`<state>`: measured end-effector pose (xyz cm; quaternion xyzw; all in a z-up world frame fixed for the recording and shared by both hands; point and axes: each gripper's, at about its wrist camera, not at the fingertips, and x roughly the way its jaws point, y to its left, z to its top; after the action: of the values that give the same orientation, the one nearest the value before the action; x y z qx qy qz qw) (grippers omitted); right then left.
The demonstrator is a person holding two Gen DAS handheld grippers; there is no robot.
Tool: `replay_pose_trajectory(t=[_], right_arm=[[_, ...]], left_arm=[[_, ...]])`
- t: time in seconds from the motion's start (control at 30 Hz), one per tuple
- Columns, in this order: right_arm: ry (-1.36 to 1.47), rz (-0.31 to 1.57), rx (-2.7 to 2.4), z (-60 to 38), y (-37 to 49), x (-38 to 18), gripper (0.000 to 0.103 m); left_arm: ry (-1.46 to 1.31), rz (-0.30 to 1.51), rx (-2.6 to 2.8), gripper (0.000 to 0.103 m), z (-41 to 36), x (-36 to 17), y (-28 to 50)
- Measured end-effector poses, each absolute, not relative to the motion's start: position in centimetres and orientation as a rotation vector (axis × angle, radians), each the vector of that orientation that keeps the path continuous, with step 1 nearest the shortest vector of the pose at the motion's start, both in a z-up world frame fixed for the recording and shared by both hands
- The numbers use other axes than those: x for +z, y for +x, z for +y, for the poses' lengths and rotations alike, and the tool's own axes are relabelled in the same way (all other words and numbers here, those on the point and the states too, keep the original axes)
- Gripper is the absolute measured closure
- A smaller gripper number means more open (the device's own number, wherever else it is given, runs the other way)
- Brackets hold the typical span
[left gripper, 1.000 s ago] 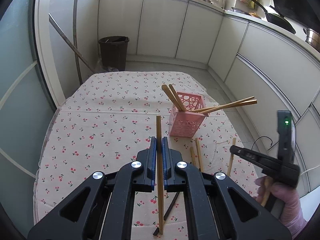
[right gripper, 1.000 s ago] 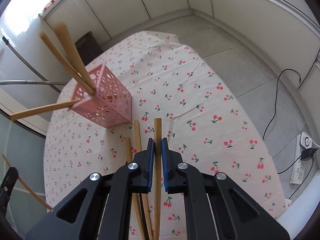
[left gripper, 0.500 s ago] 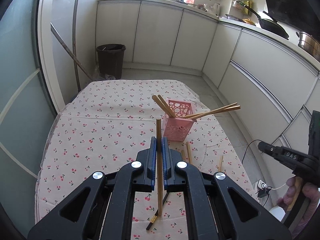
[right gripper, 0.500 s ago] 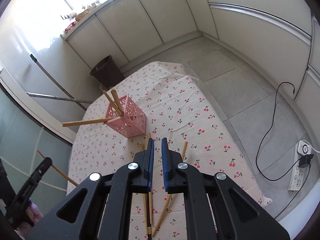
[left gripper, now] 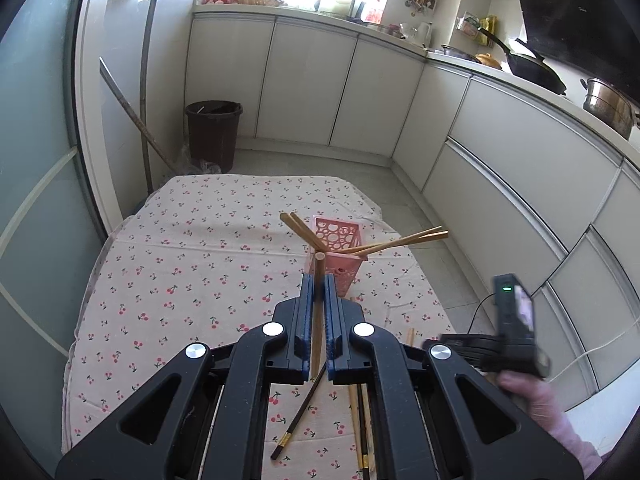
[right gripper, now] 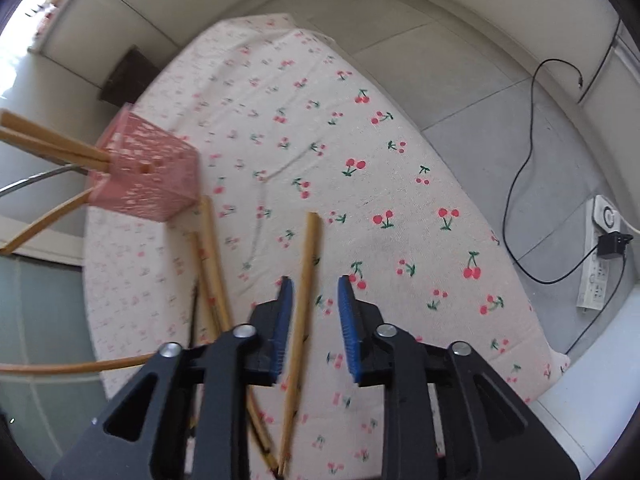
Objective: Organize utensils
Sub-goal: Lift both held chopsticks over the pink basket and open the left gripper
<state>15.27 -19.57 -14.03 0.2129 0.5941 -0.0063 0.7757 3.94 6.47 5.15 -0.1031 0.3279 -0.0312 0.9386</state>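
Chopsticks are spread across both views. In the left wrist view, the left gripper (left gripper: 319, 292) is clamped on one wooden chopstick (left gripper: 318, 312), its blue pads pressed against the shaft. That stick's long axis runs straight up the frame between the fingers, its blunt end at the top, just in front of the pink basket (left gripper: 340, 258), and its lower end dropping behind the fingers toward the cherry-print tablecloth (left gripper: 192, 248). The basket stands just right of the frame's centre and holds two pairs of wooden chopsticks: one pair (left gripper: 298, 230) leans toward the upper left, the other (left gripper: 404, 241) juts out almost level toward the right. A dark chopstick (left gripper: 298, 412) lies on the cloth at the lower centre, slanting from upper right to lower left.

In the right wrist view, the right gripper (right gripper: 316, 308) has just been opening and its jaws stand apart. A wooden chopstick (right gripper: 304, 300) lies between them on the cloth, close to the left pad, and I cannot tell whether that pad touches it. Its long axis runs nearly up and down the frame, tilted slightly, with its blunt end toward the upper centre. More wooden chopsticks (right gripper: 210, 256) lie to its left, near the basket.
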Motion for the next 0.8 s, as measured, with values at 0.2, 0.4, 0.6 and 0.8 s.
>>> replay_pose_trajectory(t=[0.2, 0.4, 0.6, 0.8], right_arm=[[0.351, 1.288, -0.091, -16.6, 16.9, -16.3, 0.058], [0.253, 1.247, -0.066, -14.7, 16.8, -16.4, 0.095], [0.325, 1.128, 0.011, -15.9, 15.0, -12.4, 0.096], [0.337, 0.984, 0.083, -17.9, 11.8, -6.3, 0.096]], left_arm=[[-0.213, 0.656, -0.076, 0.098, 7.0, 5.2, 3.6], [-0.226, 0.65, -0.07, 0.098, 7.7, 5.3, 3.4], [-0.247, 0.635, -0.074, 0.098, 8.0, 5.9, 3.0], [-0.281, 0.618, -0.083, 0.098, 8.0, 7.1, 3.0]])
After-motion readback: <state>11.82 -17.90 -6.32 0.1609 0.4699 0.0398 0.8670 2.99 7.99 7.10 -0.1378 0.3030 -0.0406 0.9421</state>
